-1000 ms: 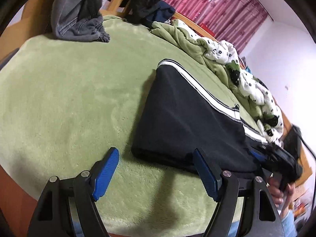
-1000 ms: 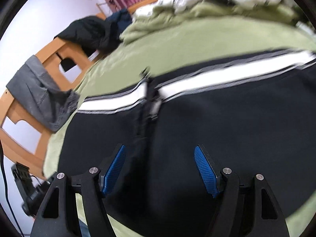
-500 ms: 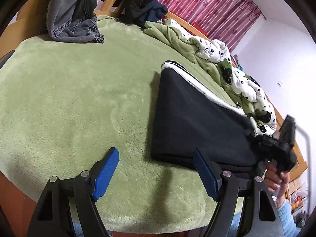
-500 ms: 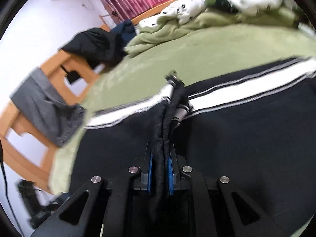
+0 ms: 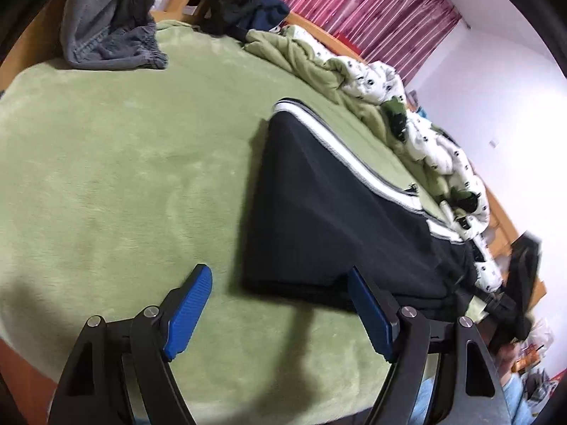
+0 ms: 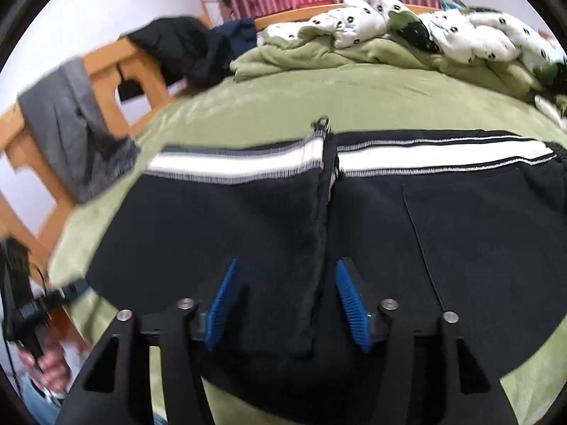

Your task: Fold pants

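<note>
Right gripper [image 6: 283, 304], pinching a moment ago, spreads off the black white-striped fleece pants [image 6: 443, 241]; this fold looks laid.

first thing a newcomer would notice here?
The black pants with a white side stripe, lying folded on the green blanket in mid-bed. The right gripper is over them, jaws opening, cloth edge between them but not pinched. Behind, a crumpled panda-print quilt along the far edge.

Green bed [image 5: 124, 177], black pants [image 5: 319, 219], rumpled quilt [image 5: 372, 81]
</note>
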Tool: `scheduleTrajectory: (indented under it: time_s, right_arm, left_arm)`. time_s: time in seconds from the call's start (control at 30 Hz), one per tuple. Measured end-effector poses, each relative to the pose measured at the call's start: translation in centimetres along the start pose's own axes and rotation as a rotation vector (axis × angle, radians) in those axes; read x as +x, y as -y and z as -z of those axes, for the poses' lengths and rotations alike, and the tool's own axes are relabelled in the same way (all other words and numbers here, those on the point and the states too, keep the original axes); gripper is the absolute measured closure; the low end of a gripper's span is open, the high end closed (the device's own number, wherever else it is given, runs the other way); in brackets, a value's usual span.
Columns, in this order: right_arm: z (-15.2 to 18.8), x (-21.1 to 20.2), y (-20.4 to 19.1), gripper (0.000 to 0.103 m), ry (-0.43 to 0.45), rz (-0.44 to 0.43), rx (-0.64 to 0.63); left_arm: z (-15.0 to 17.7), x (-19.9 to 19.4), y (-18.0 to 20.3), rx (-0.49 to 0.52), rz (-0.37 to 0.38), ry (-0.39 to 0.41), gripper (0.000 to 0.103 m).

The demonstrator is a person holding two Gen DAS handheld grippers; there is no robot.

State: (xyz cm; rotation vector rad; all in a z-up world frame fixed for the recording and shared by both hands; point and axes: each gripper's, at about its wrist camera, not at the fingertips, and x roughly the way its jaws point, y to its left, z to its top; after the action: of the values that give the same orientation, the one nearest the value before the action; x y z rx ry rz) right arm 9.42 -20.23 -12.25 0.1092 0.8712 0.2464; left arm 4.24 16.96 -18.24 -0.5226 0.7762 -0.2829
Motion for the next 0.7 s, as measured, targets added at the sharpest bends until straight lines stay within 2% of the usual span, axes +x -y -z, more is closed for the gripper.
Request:
scheduleTrajectory:
  time_s: [0.07, 0.1, 0.13, 0.2, 0.27, 0.37, 0.43, 0.5, 0.63, 0.7]
  right_arm:
    - [0.9, 1.5, -0.5, 0.040, -0.062, 0.039, -0.032]
    - [1.3, 1.7, -0.3, 0.040, -0.073, 0.042, -0.040]
    - [1.5, 1.5, -0.4, 0.040, -0.048, 0.047, -0.047]
    - [1.4, 0.6, -0.4, 0.040, -0.031, 0.057, -0.041]
    - [1.1, -0.6, 0.2, 0.040, -0.019, 0.066, -0.011]
    - [1.3, -3.2, 2.3, 0.040, 0.036, 0.068, 0.020]
    - [1.4, -4.7, 3.8, 0.040, 0.048, 0.078, 0.026]
    - [1.5, -6.1, 5.6, 0.040, 0.074, 0.121, 0.040]
    - [2.8, -9.2, 10.2, 0.040, 0.141, 0.209, 0.063]
    - [3.3, -9.9, 12.3, 0.040, 0.130, 0.207, 0.072]
  left_arm:
    - [-0.2, 0.8, 0.3, -0.028, 0.032, -0.005, 0.027]
    - [-0.3, 1.2, 0.6, -0.039, 0.057, -0.015, 0.027]
    - [-0.3, 1.4, 0.8, -0.045, 0.046, -0.016, 0.027]
    - [-0.6, 1.9, 1.2, -0.047, -0.021, -0.016, 0.040]
    - [-1.0, 1.8, 1.1, -0.069, -0.069, -0.017, 0.063]
    - [-1.7, 0.4, 1.4, -0.087, -0.043, 0.028, 0.079]
    - [-2.2, -0.5, 3.1, -0.020, -0.059, 0.059, 0.082]
    - [-2.5, -0.8, 5.8, 0.067, -0.121, 0.090, 0.082]
    - [-3.3, -0.9, 11.4, 0.199, -0.165, 0.121, 0.084]
    - [-3.8, -0.4, 14.7, 0.260, -0.193, 0.137, 0.086]
